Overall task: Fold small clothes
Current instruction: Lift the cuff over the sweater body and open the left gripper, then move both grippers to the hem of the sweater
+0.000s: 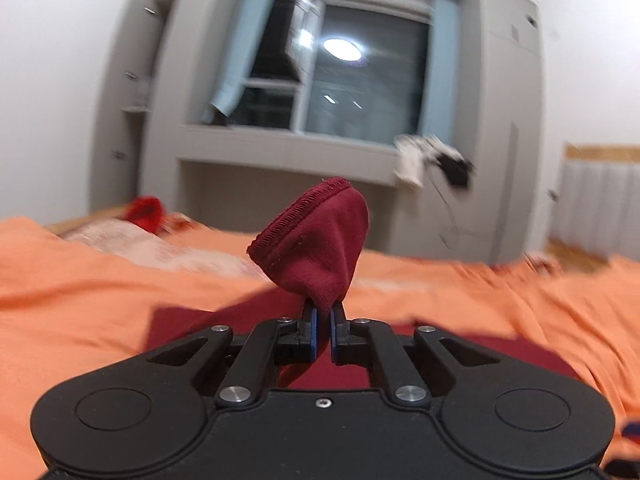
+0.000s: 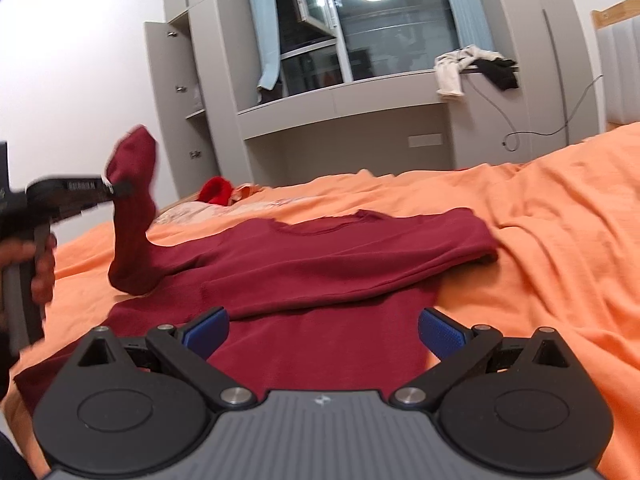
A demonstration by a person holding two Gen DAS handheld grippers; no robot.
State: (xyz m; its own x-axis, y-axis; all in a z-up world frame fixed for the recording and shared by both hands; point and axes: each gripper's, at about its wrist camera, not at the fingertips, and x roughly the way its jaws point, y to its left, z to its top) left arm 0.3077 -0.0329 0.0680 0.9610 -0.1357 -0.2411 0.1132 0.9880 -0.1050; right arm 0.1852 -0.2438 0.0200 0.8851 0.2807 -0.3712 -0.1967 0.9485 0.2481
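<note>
Orange bedding (image 2: 560,216) covers the whole bed, rumpled into soft folds, with a paler patterned patch and a bright red cloth (image 2: 216,191) lying toward its far left end. Across the bedding lies the dark red garment (image 2: 320,264), a small long-sleeved top spread flat, its neckline facing the far wall and one sleeve already folded across the body.

Behind the bed stands a grey built-in unit with a window (image 2: 360,20), pale blue curtains (image 2: 262,20) at each side and a ceiling lamp mirrored in the glass. A tall cupboard with an open door (image 2: 168,92) fills the left of the unit. On the sill ledge to the right hang a white cloth (image 2: 450,74) and a black cloth (image 2: 500,72), and a cable (image 2: 552,132) trails down the wall below them. A padded headboard (image 2: 620,72) shows at the far right.

The left tool (image 1: 322,312), held in a person's hand (image 2: 42,268), is pinched together on the cuff of the other sleeve (image 2: 132,216), which it holds raised above the bed at the garment's left edge. The right tool (image 2: 324,330) hovers low over the garment's near hem with its blue pads (image 2: 440,330) spread wide apart and nothing between them.

Bare bedding stretches to the right of the garment and beyond its neckline; the left edge of the bed lies close to the raised sleeve.
</note>
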